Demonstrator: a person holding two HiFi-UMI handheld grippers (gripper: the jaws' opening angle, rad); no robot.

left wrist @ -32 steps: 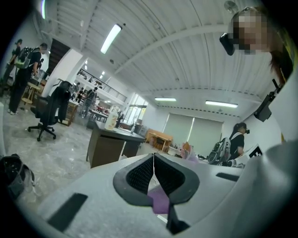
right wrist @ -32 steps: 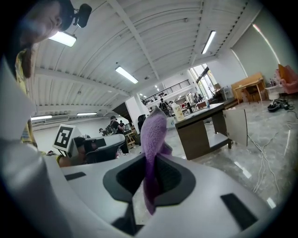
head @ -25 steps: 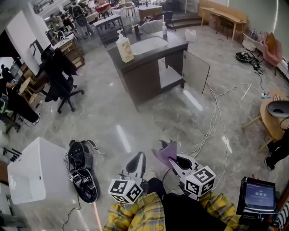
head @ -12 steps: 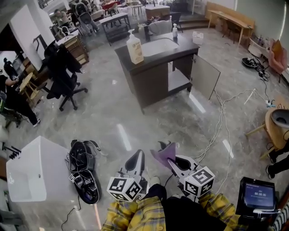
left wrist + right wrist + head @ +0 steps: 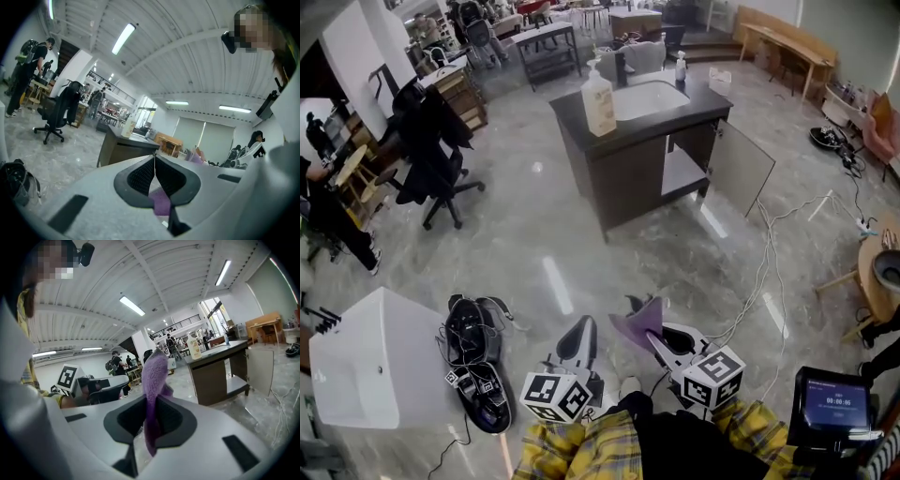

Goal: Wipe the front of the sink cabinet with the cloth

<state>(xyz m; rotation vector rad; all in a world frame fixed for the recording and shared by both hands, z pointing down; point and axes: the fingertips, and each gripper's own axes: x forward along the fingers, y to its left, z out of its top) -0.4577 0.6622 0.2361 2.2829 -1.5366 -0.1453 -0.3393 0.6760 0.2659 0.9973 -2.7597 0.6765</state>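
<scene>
In the head view, the sink cabinet (image 5: 628, 178) is standing well apart from the person across the floor, its door (image 5: 743, 169) hanging open and a soap bottle (image 5: 599, 98) sitting on top. The left gripper (image 5: 584, 328) and right gripper (image 5: 649, 330) are being held low, side by side, with the purple cloth (image 5: 639, 319) sticking up from the right one.

In the left gripper view, the left gripper (image 5: 154, 161) is showing its pads pressed together with nothing visibly between them. A purple patch below them cannot be identified.

In the right gripper view, the right gripper (image 5: 152, 394) is clamping the cloth (image 5: 153, 376), which is rising above the jaws and trailing below them. The cabinet (image 5: 215, 376) is showing behind it.
</scene>
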